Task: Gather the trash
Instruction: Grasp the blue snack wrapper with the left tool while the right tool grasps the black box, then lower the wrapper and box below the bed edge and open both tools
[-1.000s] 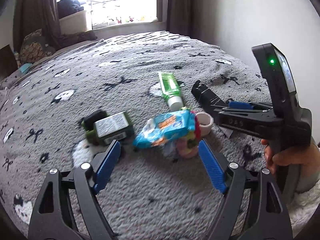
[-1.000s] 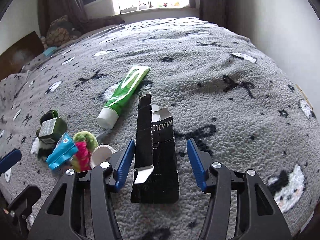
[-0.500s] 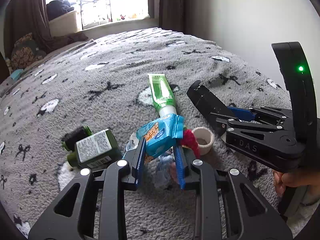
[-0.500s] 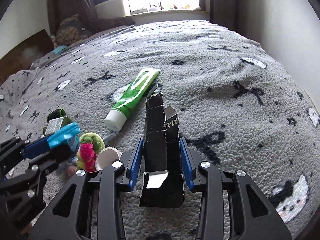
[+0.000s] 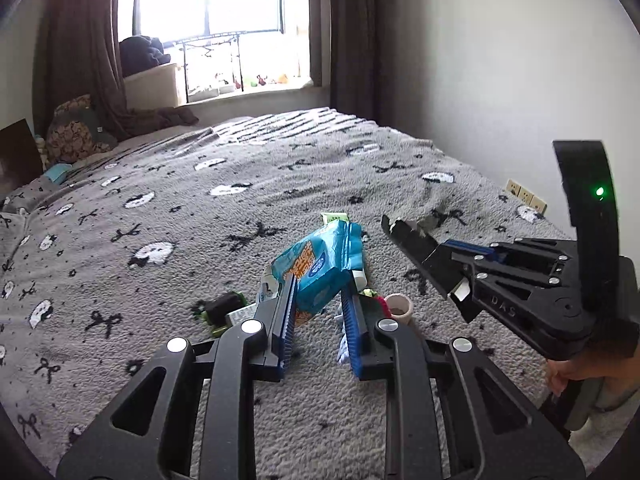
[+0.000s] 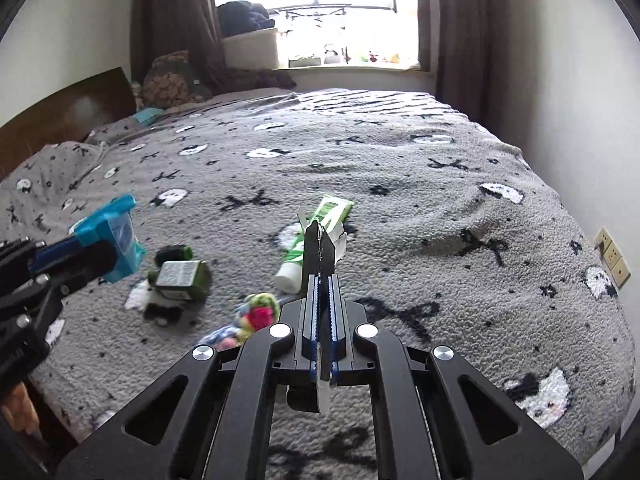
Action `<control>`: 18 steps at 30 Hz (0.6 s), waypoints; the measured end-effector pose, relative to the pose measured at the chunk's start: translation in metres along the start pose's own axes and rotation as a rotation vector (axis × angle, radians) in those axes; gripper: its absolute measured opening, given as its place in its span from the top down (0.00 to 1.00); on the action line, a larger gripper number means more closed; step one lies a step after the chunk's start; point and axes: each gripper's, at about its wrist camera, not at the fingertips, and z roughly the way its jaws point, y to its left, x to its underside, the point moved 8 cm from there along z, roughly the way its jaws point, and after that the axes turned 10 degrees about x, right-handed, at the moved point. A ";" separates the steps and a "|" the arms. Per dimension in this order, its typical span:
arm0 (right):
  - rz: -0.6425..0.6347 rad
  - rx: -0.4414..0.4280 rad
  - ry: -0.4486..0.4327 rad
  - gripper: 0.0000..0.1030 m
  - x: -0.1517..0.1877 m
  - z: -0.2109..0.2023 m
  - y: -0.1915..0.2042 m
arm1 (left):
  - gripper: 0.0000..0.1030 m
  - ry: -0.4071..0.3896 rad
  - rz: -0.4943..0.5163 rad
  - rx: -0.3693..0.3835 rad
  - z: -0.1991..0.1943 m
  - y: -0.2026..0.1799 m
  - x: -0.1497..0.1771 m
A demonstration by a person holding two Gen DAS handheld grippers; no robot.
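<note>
Around the green plastic toothpaste tube (image 6: 316,236) lying on the grey fleece bedspread (image 6: 420,184), the cover beyond and to its right lay bare and open to a gripper. To its left a green labelled bottle (image 6: 180,276) and a pink-and-green plush toy (image 6: 260,312) crowded the way.

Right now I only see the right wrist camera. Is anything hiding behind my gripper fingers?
Observer: Yes. The left wrist view shows a small beige cup on the blanket, beside the colourful toy.
Kid: What's on the front of the blue packet?
Observer: The blue snack packet, pinched in the left gripper, has orange lettering and a dark blue oval.
Kid: Is my gripper switched on?
Observer: I can't say for sure, but a green light glows on the back of the right gripper, which clamps the black carton.
</note>
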 end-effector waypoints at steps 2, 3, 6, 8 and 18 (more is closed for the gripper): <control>-0.013 -0.011 -0.008 0.95 0.002 -0.010 0.007 | 0.80 -0.020 0.007 -0.005 -0.018 -0.001 0.003; -0.014 -0.018 -0.011 0.95 0.003 -0.014 0.009 | 0.81 -0.026 0.007 -0.009 -0.028 -0.001 0.006; -0.019 -0.053 -0.027 0.95 0.011 -0.034 0.019 | 0.81 -0.038 0.009 -0.014 -0.050 -0.001 0.016; -0.033 -0.080 -0.049 0.96 0.017 -0.051 0.027 | 0.81 -0.049 0.013 -0.018 -0.067 -0.001 0.025; -0.076 -0.212 -0.138 0.96 0.086 -0.142 0.066 | 0.92 -0.080 -0.013 0.028 -0.131 -0.019 0.090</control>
